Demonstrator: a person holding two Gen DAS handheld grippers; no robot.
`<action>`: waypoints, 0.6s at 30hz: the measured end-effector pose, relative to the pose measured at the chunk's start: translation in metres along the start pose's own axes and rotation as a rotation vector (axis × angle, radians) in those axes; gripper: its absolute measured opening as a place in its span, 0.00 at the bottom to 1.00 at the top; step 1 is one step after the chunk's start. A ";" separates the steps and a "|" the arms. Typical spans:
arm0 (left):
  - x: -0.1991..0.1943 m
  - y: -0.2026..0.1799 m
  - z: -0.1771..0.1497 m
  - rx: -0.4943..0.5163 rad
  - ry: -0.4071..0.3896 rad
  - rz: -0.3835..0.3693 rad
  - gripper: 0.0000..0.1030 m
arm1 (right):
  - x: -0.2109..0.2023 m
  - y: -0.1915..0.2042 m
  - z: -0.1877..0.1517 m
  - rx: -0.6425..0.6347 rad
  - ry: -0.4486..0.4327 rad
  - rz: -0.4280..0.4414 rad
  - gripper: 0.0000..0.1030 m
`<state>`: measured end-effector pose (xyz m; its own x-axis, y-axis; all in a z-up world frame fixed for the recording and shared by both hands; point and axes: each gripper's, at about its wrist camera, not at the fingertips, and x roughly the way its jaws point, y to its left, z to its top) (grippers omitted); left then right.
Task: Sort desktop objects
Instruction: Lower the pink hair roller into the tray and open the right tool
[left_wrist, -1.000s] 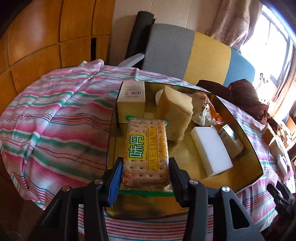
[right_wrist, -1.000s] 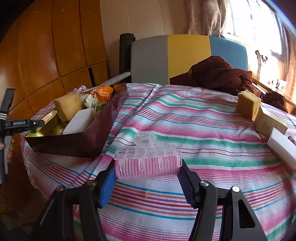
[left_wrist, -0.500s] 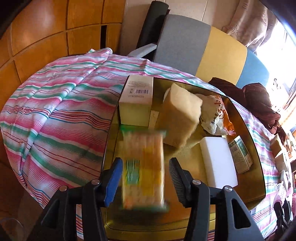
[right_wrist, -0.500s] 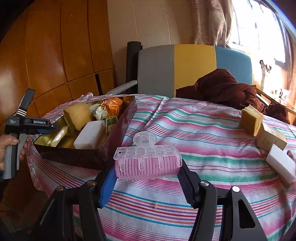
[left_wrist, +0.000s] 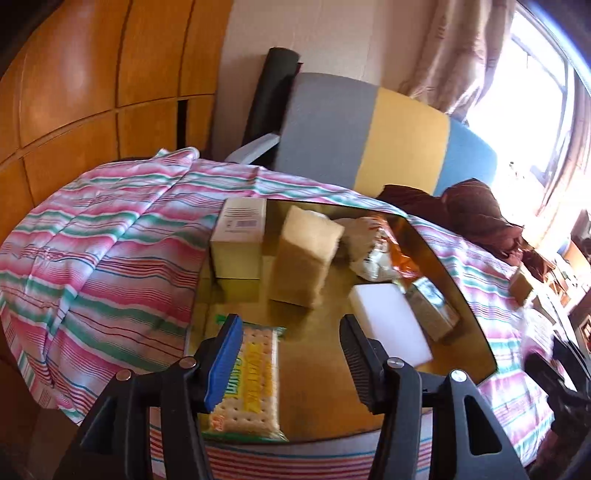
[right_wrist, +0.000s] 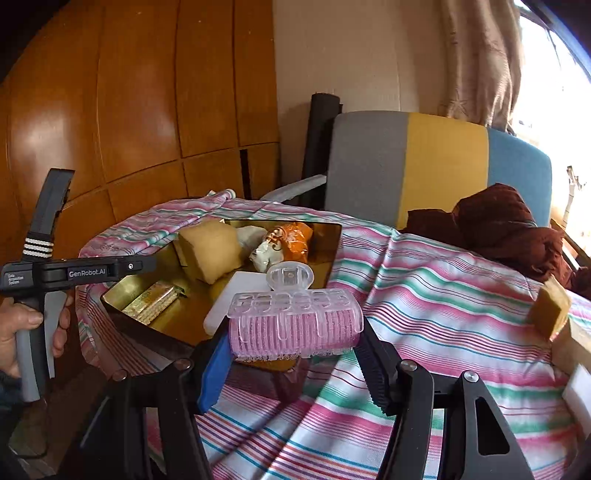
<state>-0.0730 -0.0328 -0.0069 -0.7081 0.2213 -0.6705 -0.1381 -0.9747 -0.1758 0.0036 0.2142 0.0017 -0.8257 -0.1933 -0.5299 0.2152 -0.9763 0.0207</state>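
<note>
Striped tablecloth; right gripper clamping hair roller, left gripper spread wide above tin.

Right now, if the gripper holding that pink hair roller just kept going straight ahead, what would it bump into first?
Probably the gold tray: the right gripper, shut on the pink hair roller, points at its near corner, towards the white block. Depth is uncertain.

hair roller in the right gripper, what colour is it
Pink, under a clear plastic clip: the hair roller shows best in the right wrist view.
</note>
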 end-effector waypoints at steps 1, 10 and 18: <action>-0.002 -0.002 -0.001 0.007 -0.005 -0.009 0.55 | 0.007 0.002 0.001 -0.005 0.012 0.001 0.62; -0.009 -0.003 -0.008 0.010 -0.028 -0.061 0.55 | 0.036 0.008 -0.003 -0.005 0.078 -0.002 0.65; -0.004 -0.003 -0.012 0.003 -0.018 -0.064 0.55 | 0.034 0.001 -0.007 0.025 0.068 0.004 0.66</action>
<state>-0.0615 -0.0299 -0.0123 -0.7105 0.2826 -0.6445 -0.1853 -0.9586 -0.2160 -0.0205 0.2069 -0.0220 -0.7870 -0.1913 -0.5865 0.2048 -0.9778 0.0442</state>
